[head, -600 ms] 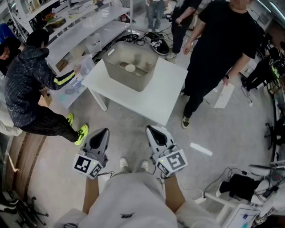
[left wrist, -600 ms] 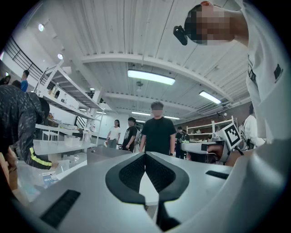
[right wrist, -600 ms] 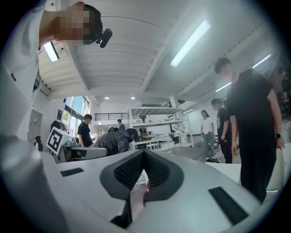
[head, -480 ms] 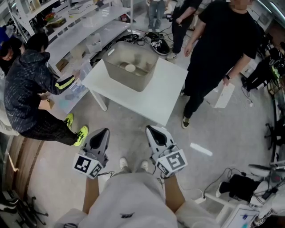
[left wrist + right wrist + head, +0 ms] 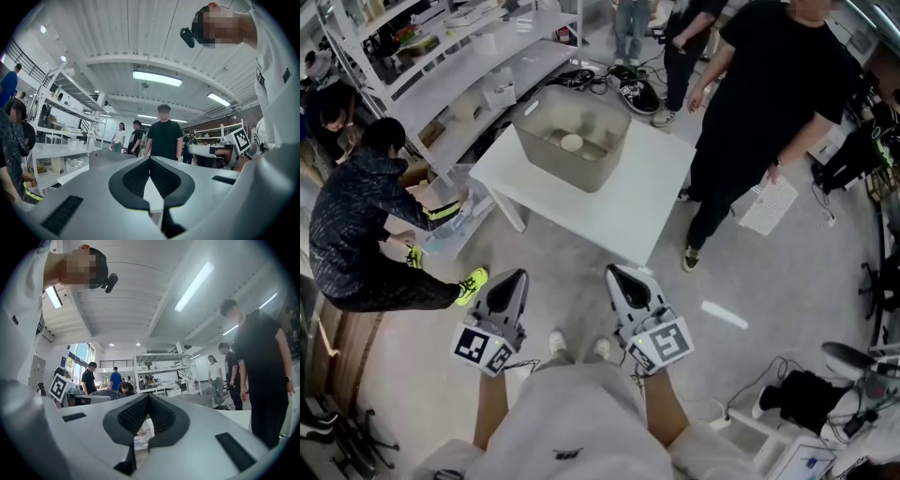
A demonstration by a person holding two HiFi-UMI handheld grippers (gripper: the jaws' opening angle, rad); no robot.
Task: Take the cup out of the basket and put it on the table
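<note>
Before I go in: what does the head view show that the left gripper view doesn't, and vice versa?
Only the head view: the cup, down inside the basket on the table. Only the left gripper view: the left gripper with jaws closed together, nothing between them. Both: the person in the black shirt and the white shelving.

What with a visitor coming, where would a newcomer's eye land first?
The grey basket on the white table, a pale cup inside it. Then the left gripper and right gripper in the foreground, jaws shut and empty, short of the table, and a person in black standing beside it.
</note>
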